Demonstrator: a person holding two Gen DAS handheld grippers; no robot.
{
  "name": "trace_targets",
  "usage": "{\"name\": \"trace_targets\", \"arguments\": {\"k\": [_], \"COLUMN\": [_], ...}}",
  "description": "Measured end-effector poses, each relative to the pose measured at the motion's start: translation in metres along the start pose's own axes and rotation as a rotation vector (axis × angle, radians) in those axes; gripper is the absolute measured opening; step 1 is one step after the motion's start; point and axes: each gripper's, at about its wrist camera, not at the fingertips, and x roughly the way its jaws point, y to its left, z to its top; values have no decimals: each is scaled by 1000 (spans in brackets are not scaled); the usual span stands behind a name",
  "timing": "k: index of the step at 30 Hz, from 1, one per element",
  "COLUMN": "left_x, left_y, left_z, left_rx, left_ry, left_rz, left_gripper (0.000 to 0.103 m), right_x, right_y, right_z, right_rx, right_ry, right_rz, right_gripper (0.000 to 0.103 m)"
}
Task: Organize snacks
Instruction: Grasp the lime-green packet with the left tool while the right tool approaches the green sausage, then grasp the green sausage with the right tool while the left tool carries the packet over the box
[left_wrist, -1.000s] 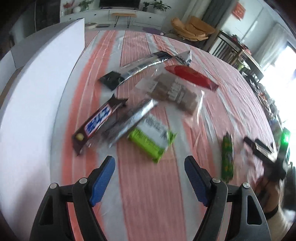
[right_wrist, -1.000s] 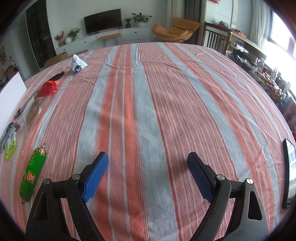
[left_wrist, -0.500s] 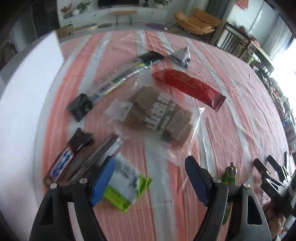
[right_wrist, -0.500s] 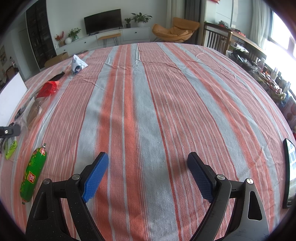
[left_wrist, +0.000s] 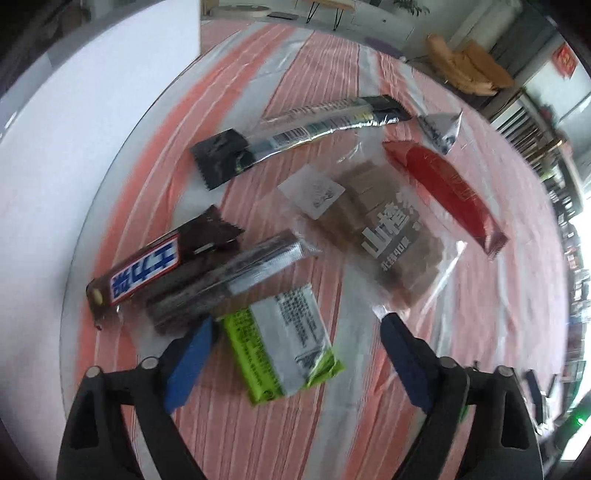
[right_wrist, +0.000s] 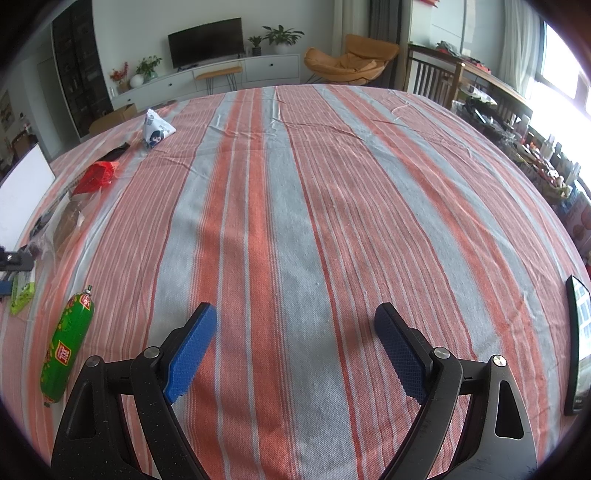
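L tool (left_wrist: 295, 345) opening over green pack (left_wrist: 282, 350), dark wrapper (left_wrist: 229, 280) crowding.

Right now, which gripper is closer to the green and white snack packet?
Left. The left gripper hangs right over the green and white snack packet, jaws opening, packet between them untouched. The right gripper is open over bare tablecloth, far off.

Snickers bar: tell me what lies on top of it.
A dark foil-ended pack overlaps the Snickers bar along its lower right edge. The covered part can't be seen.
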Motion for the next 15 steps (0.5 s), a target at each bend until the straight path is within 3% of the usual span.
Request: {"name": "trace_targets", "arguments": {"k": [2, 3, 4, 5, 10, 12, 15], "left_x": [5, 5, 3, -1, -14, -22, -42], "left_y": [-14, -18, -22, -22, 3, 17, 30], "left_z": [-2, -5, -9, -13, -28, -38, -56], "left_rx": [69, 102, 149, 185, 213, 200, 196], "left_ry": [-4, -15, -45, -73, -72, -86, -137], "left_rz": [70, 91, 123, 121, 31, 5, -38], "left_gripper": [91, 82, 64, 53, 49, 49, 49], "right_x": [0, 0, 0, 0, 1, -2, -28], "right_y": [0, 0, 0, 1, 2, 2, 16], "right_z": [0, 0, 0, 0, 1, 2, 4], "right_rx": [0, 1, 2, 3, 3, 24, 171], "right_ry": [0, 0, -1, -1, 0, 42, 129], "right_rz": [0, 1, 3, 5, 5, 23, 322], "right_gripper": [90, 90, 90, 90, 90, 89, 87]}}
